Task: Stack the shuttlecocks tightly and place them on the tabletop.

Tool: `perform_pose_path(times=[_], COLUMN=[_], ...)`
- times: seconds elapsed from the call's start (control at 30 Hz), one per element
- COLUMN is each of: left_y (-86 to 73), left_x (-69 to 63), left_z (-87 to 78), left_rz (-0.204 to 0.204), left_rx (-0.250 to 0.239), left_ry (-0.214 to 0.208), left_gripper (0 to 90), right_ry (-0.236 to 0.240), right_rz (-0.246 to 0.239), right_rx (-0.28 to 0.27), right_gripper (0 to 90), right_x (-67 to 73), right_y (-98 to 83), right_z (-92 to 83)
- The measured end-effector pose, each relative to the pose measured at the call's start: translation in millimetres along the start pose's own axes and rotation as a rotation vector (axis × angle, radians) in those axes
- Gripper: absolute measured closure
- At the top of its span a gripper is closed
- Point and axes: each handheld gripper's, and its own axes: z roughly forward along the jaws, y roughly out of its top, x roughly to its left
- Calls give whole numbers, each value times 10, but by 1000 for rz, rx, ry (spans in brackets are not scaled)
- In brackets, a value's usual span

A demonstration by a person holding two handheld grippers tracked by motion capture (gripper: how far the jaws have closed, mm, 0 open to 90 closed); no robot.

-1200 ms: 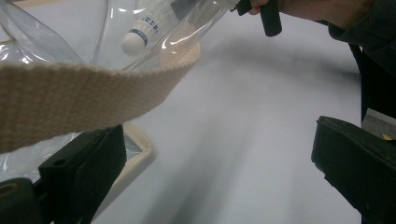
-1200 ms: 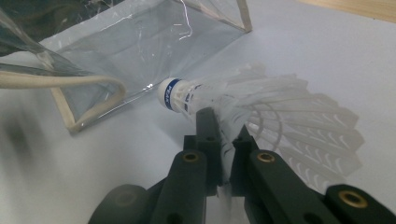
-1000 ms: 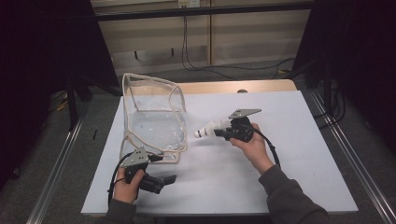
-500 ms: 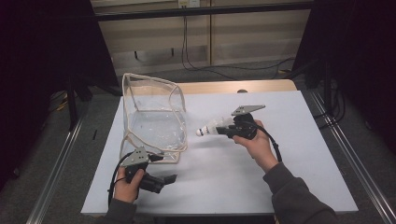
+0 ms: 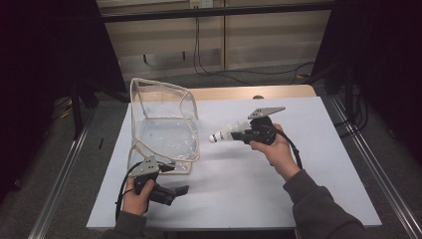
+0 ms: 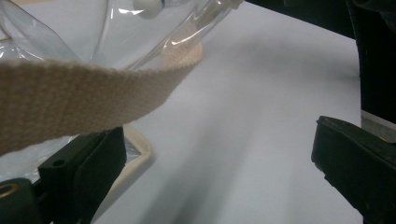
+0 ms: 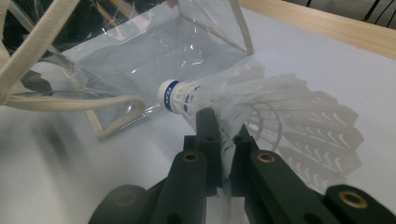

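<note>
Right gripper view: my right fingers (image 7: pixel 219 126) are pinched on the feathers of a shuttlecock (image 7: pixel 224 105), its cork tip aimed at the clear bag (image 7: pixel 154 56) on the counter (image 5: pixel 239 199). I judge I'm mid-carry; next it must go into the bag's mouth. My left fingers (image 6: pixel 100 161) stand wide, beside the strap (image 6: pixel 70 93).

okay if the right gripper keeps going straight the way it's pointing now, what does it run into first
Most likely the clear bag. The right gripper holds a shuttlecock with its cork aimed at the bag's side wall, and bare table lies between them. The cork would probably touch the plastic before the fingers do, though depth is hard to judge.
</note>
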Motion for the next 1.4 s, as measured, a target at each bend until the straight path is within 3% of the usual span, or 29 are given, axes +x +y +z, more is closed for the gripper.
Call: perform_pose_path(times=[0.63, 1.0, 1.17, 1.4], left_y=[-11, -8, -2, 1], left_x=[-5, -8, -18, -28], left_z=[-19, -8, -4, -8], left_rz=[-6, 12, -1, 11], left_rx=[-15, -5, -14, -10], left_ry=[-10, -9, -8, -6], left_gripper=[33, 33, 33, 33], right_ry=[-8, -9, -5, -4], right_rz=[-13, -25, -32, -20], right_rx=[-4, -7, -5, -13], right_gripper=[880, 880, 880, 880], right_x=[25, 36, 46, 16], right_y=[174, 267, 309, 349], right_z=[-148, -225, -270, -320])
